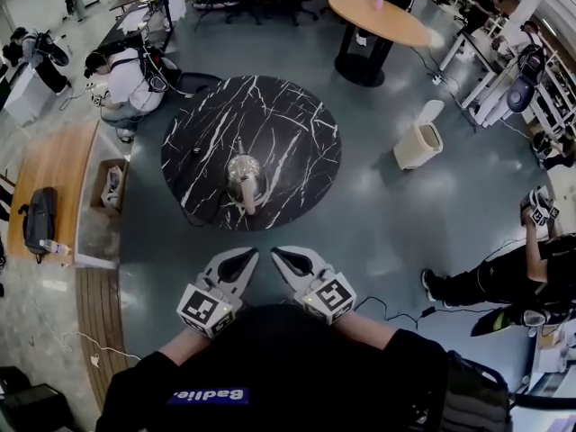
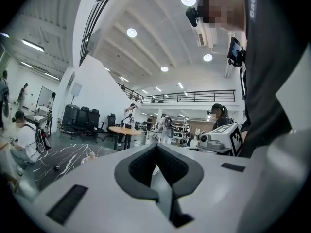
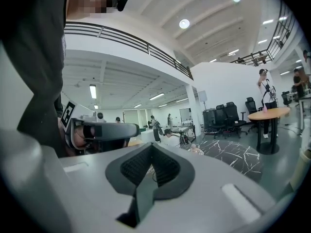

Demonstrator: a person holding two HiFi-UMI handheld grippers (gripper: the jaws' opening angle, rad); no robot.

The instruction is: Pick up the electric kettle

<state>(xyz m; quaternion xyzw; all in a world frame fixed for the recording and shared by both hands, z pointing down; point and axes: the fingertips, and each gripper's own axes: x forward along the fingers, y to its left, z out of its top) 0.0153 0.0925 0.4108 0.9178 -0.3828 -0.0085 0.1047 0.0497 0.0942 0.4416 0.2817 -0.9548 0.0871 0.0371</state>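
The electric kettle (image 1: 245, 178), shiny metal with a pale handle pointing toward the person, stands upright on the round black surface (image 1: 288, 115) veined with white, close to the edge nearest the person. The left tongs (image 1: 251, 253) and the right tongs (image 1: 275, 252) are held side by side over the grey floor (image 1: 378, 223), short of the surface and well apart from the kettle, with their tips angled in toward each other. In the left gripper view the left tongs (image 2: 157, 146) are pressed together with nothing between them. In the right gripper view the right tongs (image 3: 151, 145) are likewise pressed together and empty. A small dark object (image 1: 196, 150) lies on the surface, left of the kettle. Beyond the surface stands a round wooden table (image 1: 382, 18), and a white bin (image 1: 419, 142) sits on the floor to the right.
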